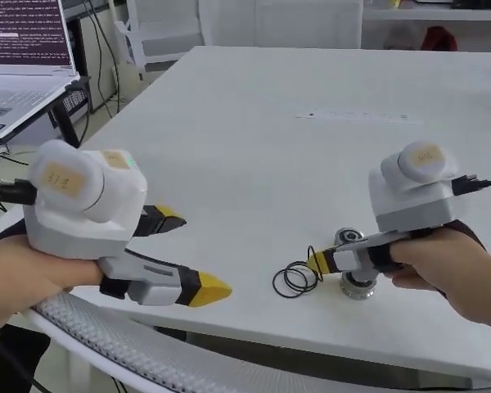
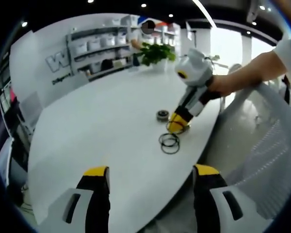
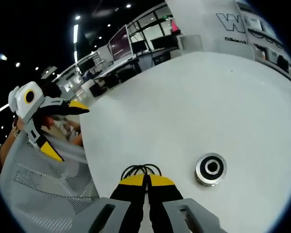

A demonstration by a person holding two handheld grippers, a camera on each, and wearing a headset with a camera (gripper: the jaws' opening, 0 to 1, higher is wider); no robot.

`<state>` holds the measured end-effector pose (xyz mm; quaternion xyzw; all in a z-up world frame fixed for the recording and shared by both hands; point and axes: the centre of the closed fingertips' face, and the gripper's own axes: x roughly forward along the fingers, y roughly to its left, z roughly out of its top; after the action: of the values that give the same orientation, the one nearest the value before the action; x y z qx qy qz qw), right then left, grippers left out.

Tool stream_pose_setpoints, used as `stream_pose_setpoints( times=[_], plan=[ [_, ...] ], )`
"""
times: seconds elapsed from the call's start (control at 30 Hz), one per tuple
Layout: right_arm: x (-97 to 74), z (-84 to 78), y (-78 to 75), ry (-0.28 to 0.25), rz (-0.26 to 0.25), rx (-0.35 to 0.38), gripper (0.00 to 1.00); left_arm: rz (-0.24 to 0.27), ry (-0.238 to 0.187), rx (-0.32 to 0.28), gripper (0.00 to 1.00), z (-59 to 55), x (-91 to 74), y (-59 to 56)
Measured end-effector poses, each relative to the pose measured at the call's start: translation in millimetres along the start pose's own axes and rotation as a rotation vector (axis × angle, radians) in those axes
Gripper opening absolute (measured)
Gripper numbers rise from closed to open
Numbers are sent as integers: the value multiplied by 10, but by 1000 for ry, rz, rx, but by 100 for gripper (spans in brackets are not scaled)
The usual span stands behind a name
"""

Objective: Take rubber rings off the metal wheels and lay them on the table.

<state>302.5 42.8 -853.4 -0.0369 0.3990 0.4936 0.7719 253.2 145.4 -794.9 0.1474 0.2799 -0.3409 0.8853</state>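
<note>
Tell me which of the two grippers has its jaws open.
The left gripper: its yellow-tipped jaws stand wide apart, holding nothing. The right gripper has its jaws pinched shut on the rubber rings.

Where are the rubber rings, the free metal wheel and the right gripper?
rubber rings (image 1: 295, 279): head view, middle of the overlapping loops.
metal wheel (image 3: 211, 168): right gripper view, its centre hub.
right gripper (image 3: 146, 180): right gripper view, midway between its two yellow tips.
</note>
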Motion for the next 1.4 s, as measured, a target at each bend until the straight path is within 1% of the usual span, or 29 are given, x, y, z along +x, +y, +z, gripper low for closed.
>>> stream_pose_setpoints(
  times=[0.07, 0.13, 0.3, 0.43, 1.07, 1.2, 1.4],
  plan=[
    [4, -9, 4, 7, -7, -23, 0, 0, 2, -1, 71, -3, 1, -1],
    [4, -6, 8, 6, -6, -29, 0, 1, 3, -1, 71, -5, 1, 1],
    [9, -3, 3, 5, -4, -27, 0, 7, -2, -6, 70, 1, -4, 11],
    [15, -16, -1, 12, -4, -31, 0, 9, 2, -6, 70, -5, -4, 16],
    [35, -15, 81, 15, 32, -36, 0, 11, 7, -6, 70, -17, -6, 19],
    [45, -29, 90, 22, 31, -49, 0, 12, 10, -4, 70, -26, -7, 18],
    [48, -35, 94, 25, 34, -48, 0, 13, 11, -4, 70, -27, -8, 17]
  ],
)
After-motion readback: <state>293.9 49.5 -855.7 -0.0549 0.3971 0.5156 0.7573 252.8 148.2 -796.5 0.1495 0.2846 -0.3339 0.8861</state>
